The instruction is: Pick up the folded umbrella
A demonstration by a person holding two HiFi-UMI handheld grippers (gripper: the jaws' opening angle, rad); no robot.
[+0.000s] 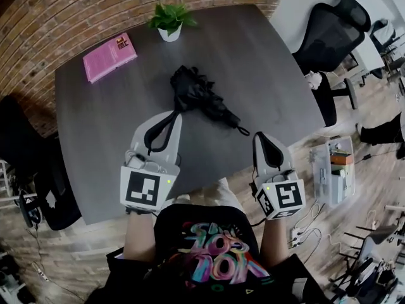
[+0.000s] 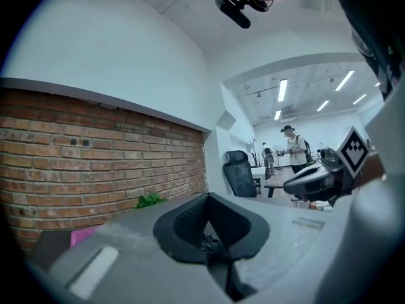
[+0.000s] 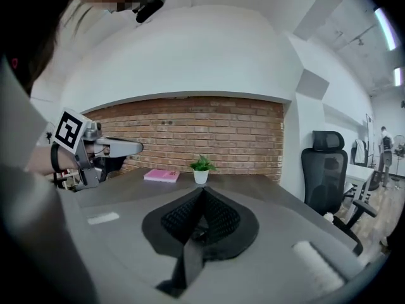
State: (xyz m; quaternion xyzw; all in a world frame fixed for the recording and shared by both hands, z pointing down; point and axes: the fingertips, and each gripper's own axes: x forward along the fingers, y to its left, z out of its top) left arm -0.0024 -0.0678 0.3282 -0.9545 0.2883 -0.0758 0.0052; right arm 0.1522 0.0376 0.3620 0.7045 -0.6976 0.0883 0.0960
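The folded black umbrella [image 1: 199,97] lies on the dark grey table [image 1: 266,62] near its middle, with its handle end [image 1: 242,130] pointing toward the front right. My left gripper [image 1: 173,115] hovers over the table just in front of the umbrella's left end, jaws shut and empty. My right gripper [image 1: 260,136] is at the table's front edge, right of the handle end, also shut with nothing in it. In the left gripper view the jaws [image 2: 207,196] meet at their tips. The right gripper view shows the same closed tips [image 3: 201,190].
A pink book [image 1: 109,57] and a small potted plant [image 1: 169,21] sit at the table's far side against the brick wall. A black office chair [image 1: 329,33] stands right of the table. A crate of tools [image 1: 335,170] and cables lie on the floor at right.
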